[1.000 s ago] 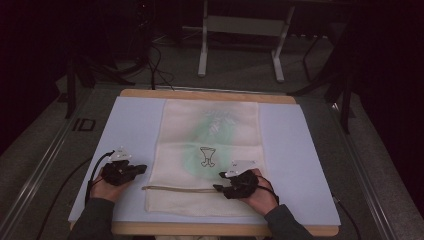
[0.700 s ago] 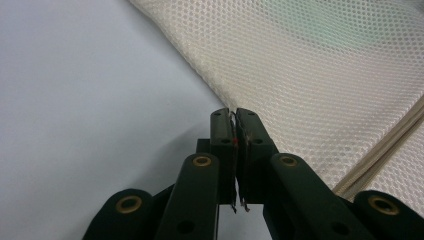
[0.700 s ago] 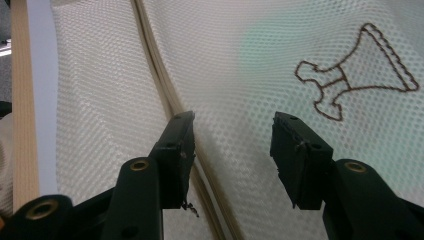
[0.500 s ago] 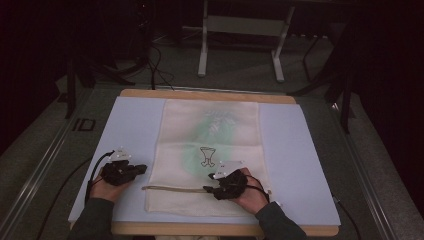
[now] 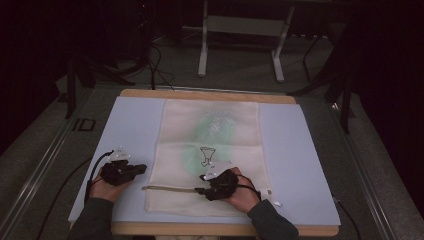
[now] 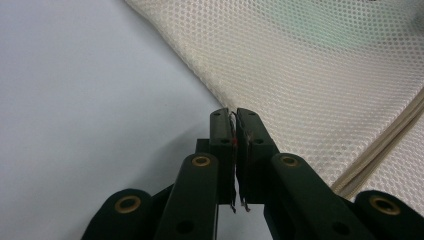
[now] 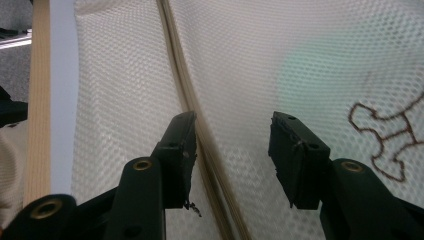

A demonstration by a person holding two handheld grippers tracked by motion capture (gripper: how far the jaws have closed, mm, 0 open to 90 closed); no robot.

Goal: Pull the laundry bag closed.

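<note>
A cream mesh bag [image 5: 210, 150] lies flat on the pale blue mat [image 5: 130, 125], with a green garment and a dark drawn outline [image 5: 207, 156] showing through it. A zipper line [image 5: 167, 188] runs across its near part. My right gripper [image 5: 201, 190] rests on the bag at the zipper's right end, open, its jaws either side of the zipper [image 7: 195, 120]. My left gripper [image 5: 142, 168] sits on the mat just left of the bag's edge [image 6: 210, 90], shut with nothing held.
The mat covers a wooden table [image 5: 210, 95] whose near edge [image 5: 200, 230] is by my forearms. A small white tag [image 5: 272, 202] lies at the bag's near right corner. Dark floor, cables and a metal stand [image 5: 240, 25] lie beyond the table.
My right gripper has slid left along the zipper toward the bag's middle. The left gripper has stayed in place.
</note>
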